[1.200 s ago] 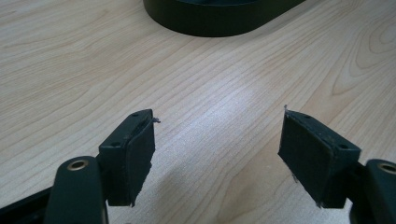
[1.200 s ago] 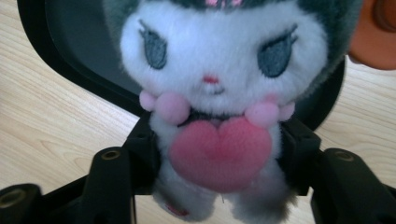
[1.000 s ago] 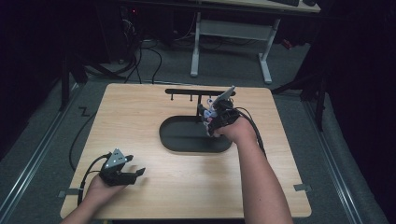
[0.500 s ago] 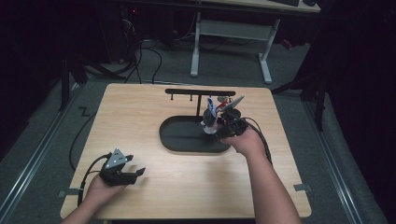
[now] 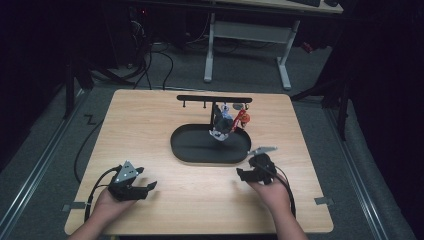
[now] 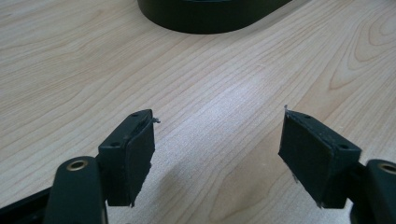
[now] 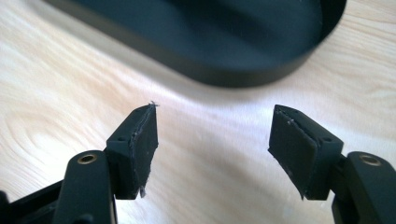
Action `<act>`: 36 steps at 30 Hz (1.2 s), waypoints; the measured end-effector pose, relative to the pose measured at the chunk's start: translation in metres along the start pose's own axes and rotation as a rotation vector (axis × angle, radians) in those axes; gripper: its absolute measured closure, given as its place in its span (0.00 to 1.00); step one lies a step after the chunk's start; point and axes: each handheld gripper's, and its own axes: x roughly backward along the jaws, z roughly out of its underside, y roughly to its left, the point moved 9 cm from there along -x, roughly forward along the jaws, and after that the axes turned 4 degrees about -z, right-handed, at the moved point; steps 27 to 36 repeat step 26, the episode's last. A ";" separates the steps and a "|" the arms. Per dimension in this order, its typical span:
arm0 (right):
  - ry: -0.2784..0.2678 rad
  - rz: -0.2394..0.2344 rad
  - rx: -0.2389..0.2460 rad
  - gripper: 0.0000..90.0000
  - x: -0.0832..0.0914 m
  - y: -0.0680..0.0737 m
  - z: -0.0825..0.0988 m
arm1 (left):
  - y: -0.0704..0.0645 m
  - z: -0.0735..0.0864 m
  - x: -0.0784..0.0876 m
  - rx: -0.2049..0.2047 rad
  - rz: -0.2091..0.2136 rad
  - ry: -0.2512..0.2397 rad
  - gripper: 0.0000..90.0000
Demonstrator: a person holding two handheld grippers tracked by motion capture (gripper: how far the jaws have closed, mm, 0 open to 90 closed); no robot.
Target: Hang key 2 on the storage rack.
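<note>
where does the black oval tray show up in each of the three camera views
High view: the black oval tray lies at the middle of the table, under the key rack.
Left gripper view: its curved wall sits at the top edge, beyond the open fingers.
Right gripper view: it spans the top, close ahead of the open fingers.
Shared landmark: the light wooden tabletop.

The left hand-held gripper (image 5: 134, 186) sits in the person's left hand (image 5: 107, 205) low at the near left, jaws wide apart with nothing between them, forearm entering from the bottom edge; the right hand-held gripper (image 5: 251, 172) is gripped by the right hand (image 5: 272, 192) at the near right, jaws likewise spread and empty, grey plate uppermost, cable trailing along the wrist.
</note>
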 end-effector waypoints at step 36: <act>-0.187 0.024 -0.061 0.16 0.019 0.008 0.060 | 0.007 -0.004 0.009 0.047 -0.061 -0.027 0.27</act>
